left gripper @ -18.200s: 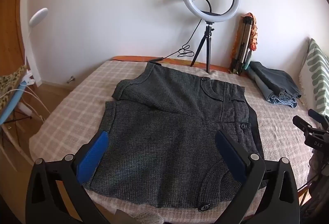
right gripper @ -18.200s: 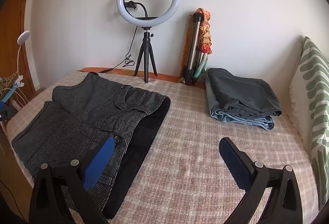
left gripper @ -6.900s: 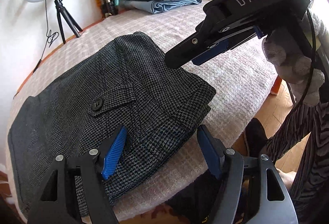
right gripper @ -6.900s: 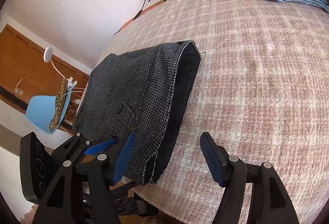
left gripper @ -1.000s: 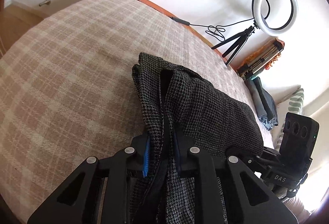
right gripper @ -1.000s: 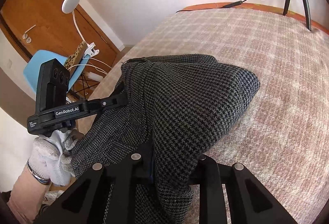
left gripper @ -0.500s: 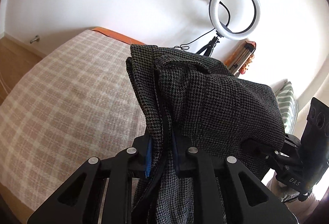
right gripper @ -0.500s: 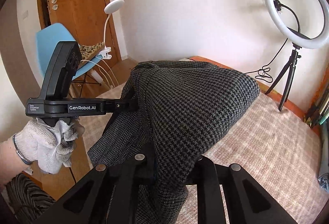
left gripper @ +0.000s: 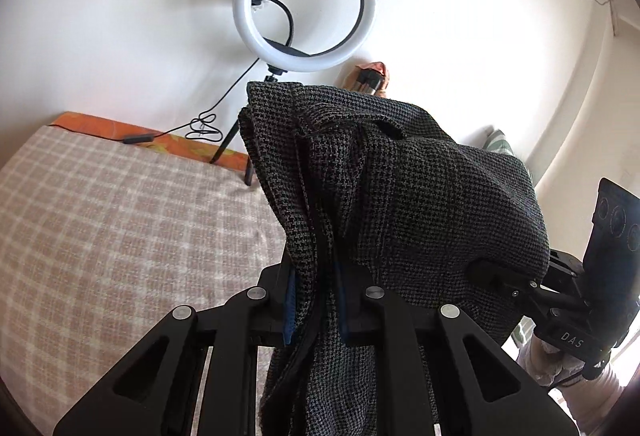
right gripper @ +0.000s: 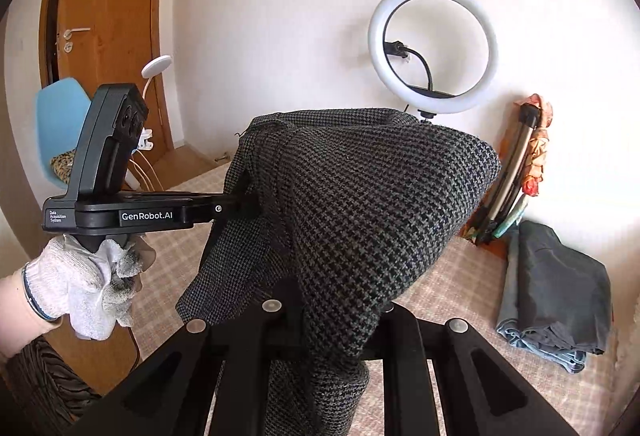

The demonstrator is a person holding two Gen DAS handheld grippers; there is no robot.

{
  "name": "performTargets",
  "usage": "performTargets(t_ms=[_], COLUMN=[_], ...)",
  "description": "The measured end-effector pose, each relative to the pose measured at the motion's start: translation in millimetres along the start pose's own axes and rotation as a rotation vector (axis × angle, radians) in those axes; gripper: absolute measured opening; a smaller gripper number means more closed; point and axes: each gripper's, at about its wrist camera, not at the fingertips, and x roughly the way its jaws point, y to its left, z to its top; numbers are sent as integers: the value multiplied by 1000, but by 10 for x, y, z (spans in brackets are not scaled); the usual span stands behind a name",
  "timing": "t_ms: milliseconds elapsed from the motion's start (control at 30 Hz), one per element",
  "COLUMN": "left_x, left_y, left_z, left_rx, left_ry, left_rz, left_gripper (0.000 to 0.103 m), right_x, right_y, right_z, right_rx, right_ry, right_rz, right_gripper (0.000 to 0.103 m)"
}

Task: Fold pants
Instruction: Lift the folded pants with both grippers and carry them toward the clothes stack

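The dark grey houndstooth pants [left gripper: 400,204] are folded into a thick bundle and held up in the air above the bed. My left gripper [left gripper: 316,300] is shut on one edge of the bundle, which drapes over its fingers. My right gripper [right gripper: 328,320] is shut on the other edge of the pants [right gripper: 360,204]; cloth covers its fingertips. The left gripper's body [right gripper: 132,216], in a gloved hand, shows in the right wrist view, and the right gripper's body [left gripper: 568,312] shows in the left wrist view.
The bed has a beige checked cover [left gripper: 100,220]. A ring light on a tripod [left gripper: 304,0] stands at the far wall, beside a folded tripod [right gripper: 520,172]. A stack of folded clothes [right gripper: 560,284] lies at the back right. A blue chair [right gripper: 60,124] and wooden door [right gripper: 108,16] are at left.
Both grippers have lifted the folded pants higher off the bed and tilted upward; the ring light and wall now fill more of both views.
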Motion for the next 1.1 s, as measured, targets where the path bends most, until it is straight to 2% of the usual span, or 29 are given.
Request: performTargets(t_ms=[233, 567, 833, 1100], left_x=[645, 1536, 2211, 2911], left_y=[-718, -1452, -1746, -1812], left_z=[221, 420, 625, 766], left_rx=[63, 119, 130, 121], left_ry=[9, 39, 40, 58], left_rz=[-109, -170, -175, -133], left_gripper=[14, 14, 14, 14], right_x=[-398, -588, -482, -6], right_y=[-918, -2039, -2812, -3556], right_z=[-99, -191, -114, -76], right_rx=[55, 143, 117, 90], right_ry=[-19, -17, 2, 43], right_rz=[-106, -200, -248, -241], right_gripper=[12, 12, 12, 12])
